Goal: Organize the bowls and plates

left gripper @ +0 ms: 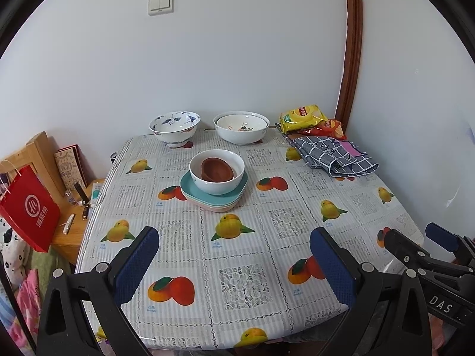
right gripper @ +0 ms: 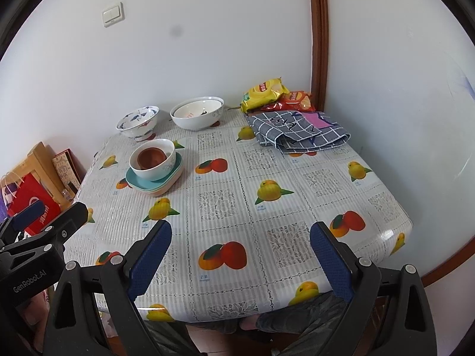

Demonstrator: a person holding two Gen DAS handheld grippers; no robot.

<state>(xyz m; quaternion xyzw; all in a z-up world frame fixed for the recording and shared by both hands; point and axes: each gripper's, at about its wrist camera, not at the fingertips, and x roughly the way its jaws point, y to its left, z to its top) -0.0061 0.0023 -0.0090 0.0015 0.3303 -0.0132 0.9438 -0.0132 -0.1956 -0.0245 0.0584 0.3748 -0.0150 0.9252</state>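
Observation:
A stack of square plates, teal on top, sits mid-table with a white bowl on it; brown bowls nest inside. It also shows in the right wrist view. At the back stand a blue-patterned bowl and nested white bowls. My left gripper is open and empty above the table's near edge. My right gripper is open and empty too, to the right of the left one.
Snack bags and a folded checked cloth lie at the back right corner by the wall. The table has a fruit-print cover. A wooden side stand with small items and a red bag is at the left.

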